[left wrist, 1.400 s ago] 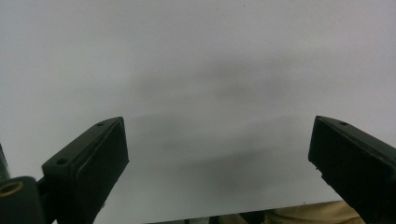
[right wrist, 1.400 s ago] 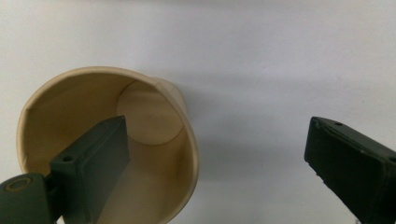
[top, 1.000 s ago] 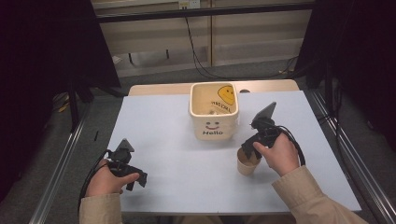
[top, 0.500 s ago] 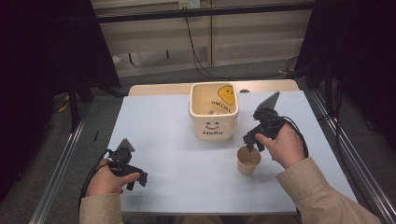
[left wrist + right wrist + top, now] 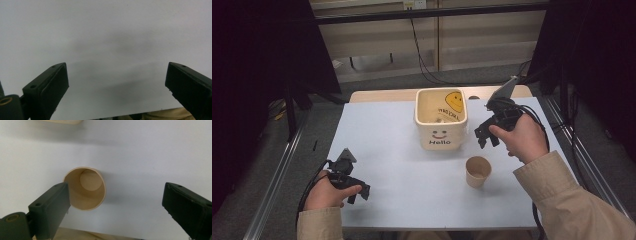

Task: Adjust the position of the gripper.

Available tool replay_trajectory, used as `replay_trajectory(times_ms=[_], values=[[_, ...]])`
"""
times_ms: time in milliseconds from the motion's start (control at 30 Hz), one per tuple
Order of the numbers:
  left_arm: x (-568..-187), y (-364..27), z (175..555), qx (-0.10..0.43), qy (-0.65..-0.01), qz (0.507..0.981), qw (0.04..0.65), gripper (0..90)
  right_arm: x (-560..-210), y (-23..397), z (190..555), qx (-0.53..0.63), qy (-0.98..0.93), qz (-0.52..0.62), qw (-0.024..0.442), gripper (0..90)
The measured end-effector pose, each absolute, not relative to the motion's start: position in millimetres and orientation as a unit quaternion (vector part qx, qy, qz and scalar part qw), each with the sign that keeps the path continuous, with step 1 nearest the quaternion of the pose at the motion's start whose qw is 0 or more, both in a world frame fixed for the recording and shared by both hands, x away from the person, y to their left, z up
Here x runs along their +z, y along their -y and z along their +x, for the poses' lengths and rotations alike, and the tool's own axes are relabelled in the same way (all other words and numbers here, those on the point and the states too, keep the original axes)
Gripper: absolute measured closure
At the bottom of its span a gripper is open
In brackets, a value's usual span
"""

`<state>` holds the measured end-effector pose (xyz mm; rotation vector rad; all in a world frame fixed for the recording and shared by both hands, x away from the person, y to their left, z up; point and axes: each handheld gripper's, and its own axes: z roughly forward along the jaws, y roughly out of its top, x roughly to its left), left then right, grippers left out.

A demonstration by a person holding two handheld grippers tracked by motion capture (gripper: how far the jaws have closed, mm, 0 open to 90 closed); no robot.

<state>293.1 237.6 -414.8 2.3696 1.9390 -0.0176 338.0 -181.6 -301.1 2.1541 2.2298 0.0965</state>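
Standing: 1 cup (image 5: 477, 170), 1 bin (image 5: 441, 119).

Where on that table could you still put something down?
Bare table spans the left half, between the Hello bin and the left gripper. It is crowded on the right, where the paper cup stands upright below the open right gripper.

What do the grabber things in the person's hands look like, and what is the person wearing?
Each hand holds a black gripper: the left gripper and the right gripper. Both end in two flat black jaws, carry a grey three-cornered plate on top, and trail a black cable. The person wears tan sleeves.
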Motion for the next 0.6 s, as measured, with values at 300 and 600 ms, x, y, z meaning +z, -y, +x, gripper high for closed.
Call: replay_trajectory(times_ms=[300,600], values=[[-415.1,-238.3,292.3,-0.004,-0.638,0.769,0.043,4.7,-289.1,175.8,340.5,0.031,-0.724,0.689,0.028,7.5],[-413.9,-237.2,292.1,-0.009,-0.636,0.771,0.041,4.7,-291.3,153.5,341.6,0.041,-0.736,0.675,0.023,7.1]])
